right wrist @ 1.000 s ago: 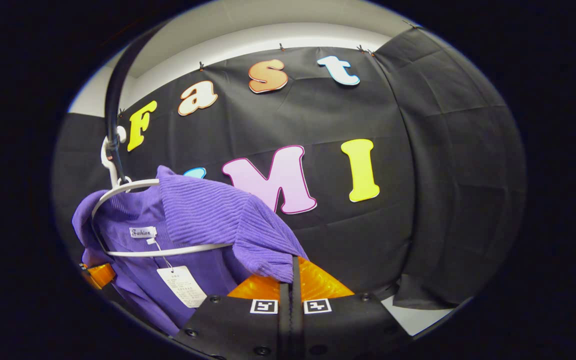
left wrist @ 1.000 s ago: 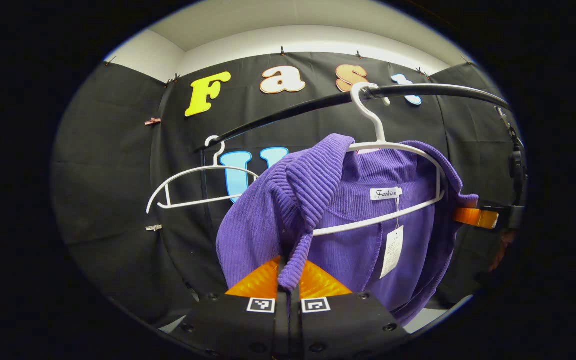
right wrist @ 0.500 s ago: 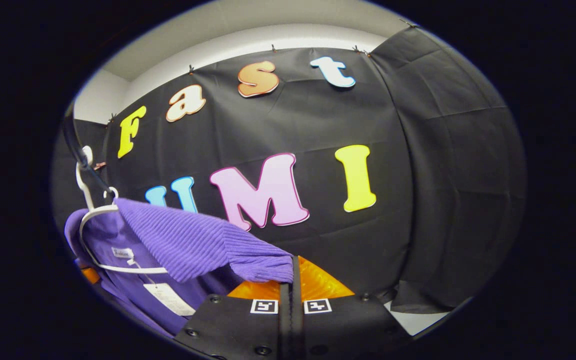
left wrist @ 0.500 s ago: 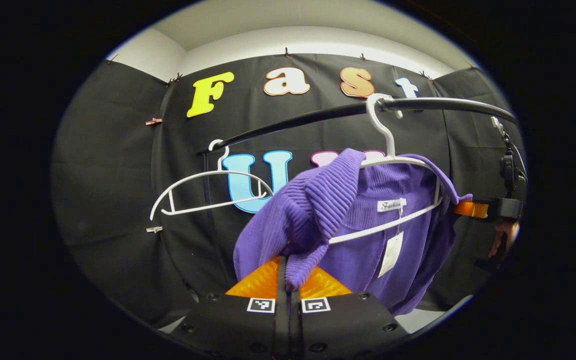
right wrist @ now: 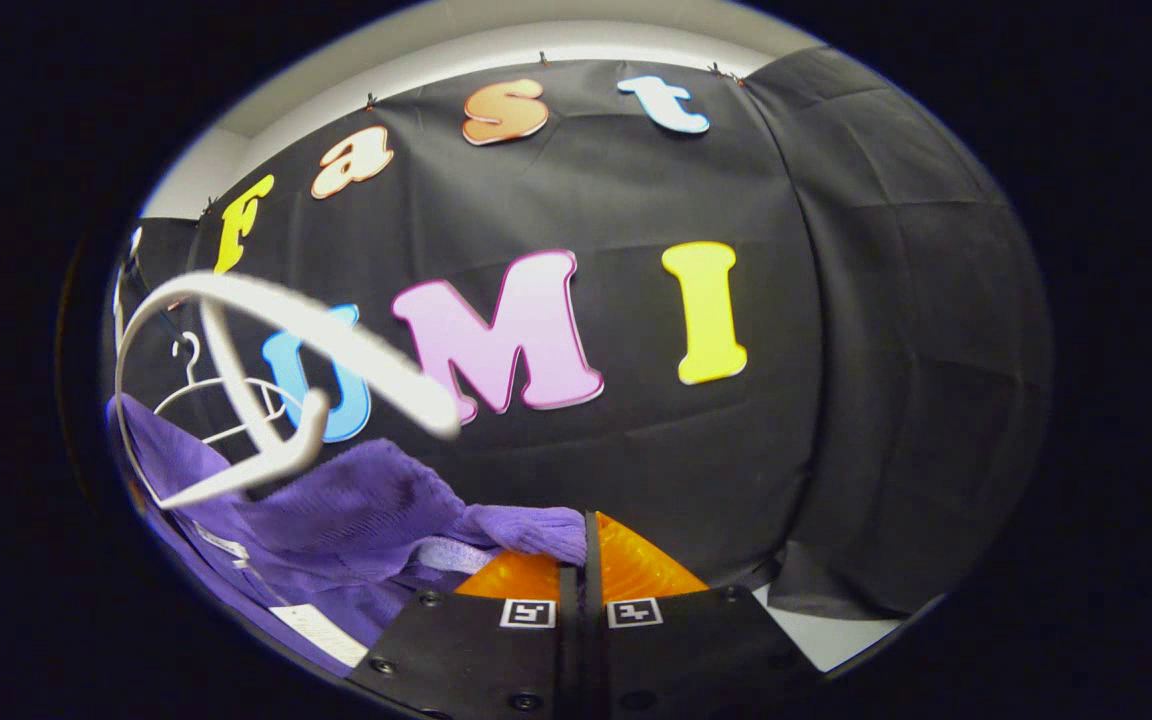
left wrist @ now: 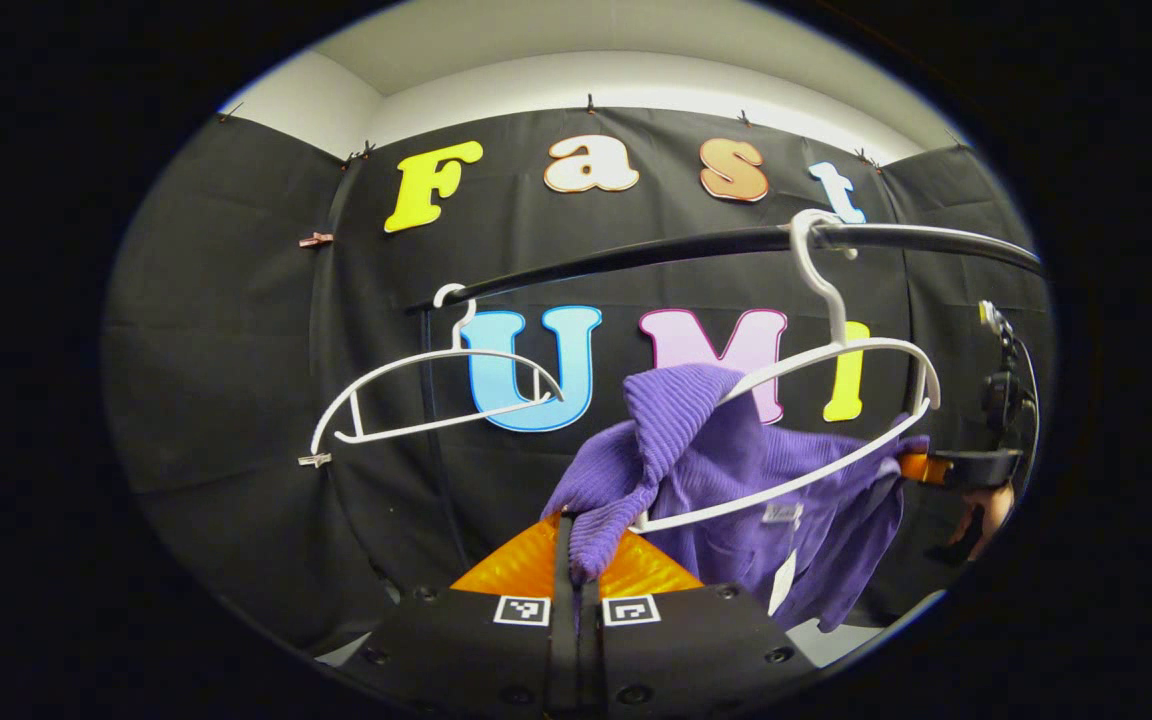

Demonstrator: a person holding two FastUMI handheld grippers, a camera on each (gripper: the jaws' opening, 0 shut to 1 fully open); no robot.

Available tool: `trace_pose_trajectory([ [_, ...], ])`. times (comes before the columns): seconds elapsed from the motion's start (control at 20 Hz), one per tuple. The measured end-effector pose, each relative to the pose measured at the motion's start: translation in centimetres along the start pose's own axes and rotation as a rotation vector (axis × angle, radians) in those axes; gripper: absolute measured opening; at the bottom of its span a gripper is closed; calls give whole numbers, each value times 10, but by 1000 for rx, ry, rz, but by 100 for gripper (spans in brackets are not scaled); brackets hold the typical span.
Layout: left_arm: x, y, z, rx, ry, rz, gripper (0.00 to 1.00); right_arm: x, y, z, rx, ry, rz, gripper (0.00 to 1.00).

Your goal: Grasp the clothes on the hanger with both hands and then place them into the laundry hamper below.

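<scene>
**Purple sweater gripped at both shoulders, hanger tilted on rail**

The jaws of the left gripper are seen closed on a ribbed fold of the purple sweater, which is pinched between them at the bottom of the left gripper view. The jaws of the right gripper are likewise closed, with an edge of the same sweater clamped between them in the right gripper view. In the left gripper view the right gripper is also seen farther off at the right edge, held by a hand and joined to the far side of the garment.

The sweater is stretched between the two grippers and hangs partly through the white hanger, whose upper arm is bare and whose lower bar is crossed by the cloth. The hanger is tilted, its hook caught on the black rail. A paper tag dangles below the garment. A second white hanger, bare, is hung farther left on the same rail. In the right gripper view the tilted hanger looms blurred above the cloth.
</scene>
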State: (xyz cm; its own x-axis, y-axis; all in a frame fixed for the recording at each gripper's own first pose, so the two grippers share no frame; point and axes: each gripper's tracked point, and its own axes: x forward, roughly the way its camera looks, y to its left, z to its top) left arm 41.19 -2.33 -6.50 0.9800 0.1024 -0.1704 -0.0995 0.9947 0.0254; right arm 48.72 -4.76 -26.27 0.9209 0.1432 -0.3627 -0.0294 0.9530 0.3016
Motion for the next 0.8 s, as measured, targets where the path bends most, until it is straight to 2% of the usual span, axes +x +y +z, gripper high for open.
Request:
trace_pose_trajectory([
  [0.25, -5, 22, -10, 31, 13, 38, 5, -34, 46, -54, 25, 88, 123, 4],
  [0.45, -17, 52, -15, 4, 26, 104, 5, -71, 76, -75, 10, 121, 210, 4],
  [0.55, -21, 63, -34, -2, 72, 124, 5, -90, 87, -84, 5, 136, 240, 4],
  [0.65, -32, 63, -62, 6, 119, 121, 4, -107, 98, -91, -16, 143, 267, 4],
  [0.8, -49, 42, -97, 28, 186, 72, 5, -131, 115, -101, -25, 158, 303, 4],
])
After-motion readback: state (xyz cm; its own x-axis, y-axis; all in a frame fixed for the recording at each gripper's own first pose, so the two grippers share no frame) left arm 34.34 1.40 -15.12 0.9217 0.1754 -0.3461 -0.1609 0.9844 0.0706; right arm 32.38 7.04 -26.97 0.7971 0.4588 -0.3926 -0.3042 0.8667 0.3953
